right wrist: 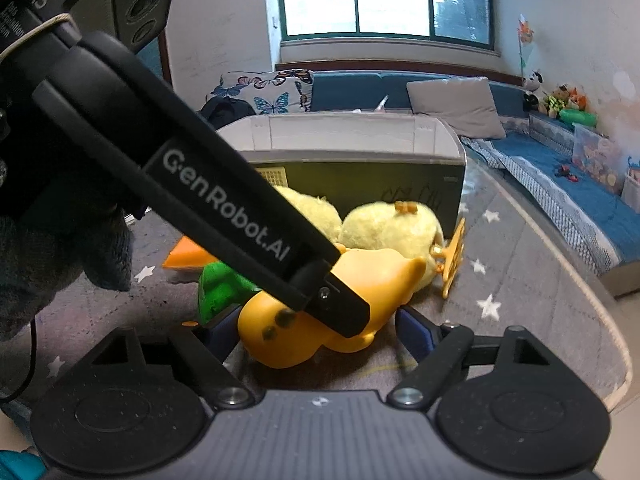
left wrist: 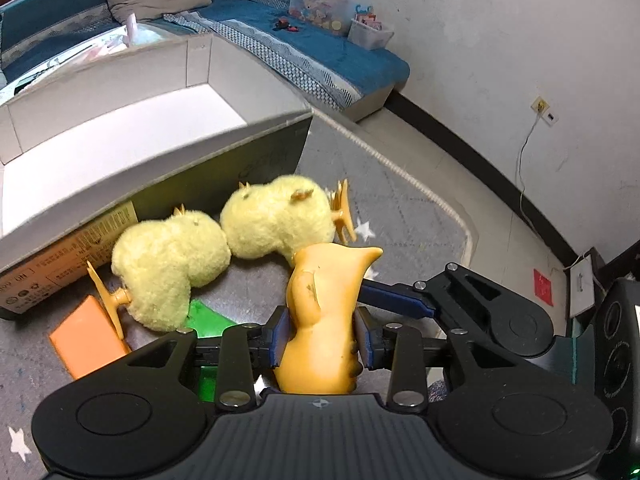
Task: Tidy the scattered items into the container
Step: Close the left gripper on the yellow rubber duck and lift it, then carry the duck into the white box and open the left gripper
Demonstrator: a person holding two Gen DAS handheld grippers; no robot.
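The left gripper (left wrist: 322,334) is clamped on a smooth orange-yellow rubber duck-shaped toy (left wrist: 320,320), its blue pads pressed against the toy's two sides, the toy standing upright between them with its pointed beak aimed right. In the right wrist view the same toy (right wrist: 384,276) lies between the fingers of the right gripper (right wrist: 316,334), whose jaws stand apart on either side of it without pressing on it; the black left gripper arm crosses diagonally in front and hides part of the toy. Just beyond the toy, two fluffy pale-yellow plush chicks with orange plastic feet (left wrist: 224,248) lie side by side on the grey star-patterned rug (left wrist: 404,216), touching each other and resting against the near wall of the large grey cardboard box with a white interior (left wrist: 120,140). A flat orange block (left wrist: 86,338) lies on the rug to the near left, and a green plastic piece (left wrist: 206,318) sits beside it, partly under the left chick. A blue sofa (left wrist: 320,48) runs along the far wall.
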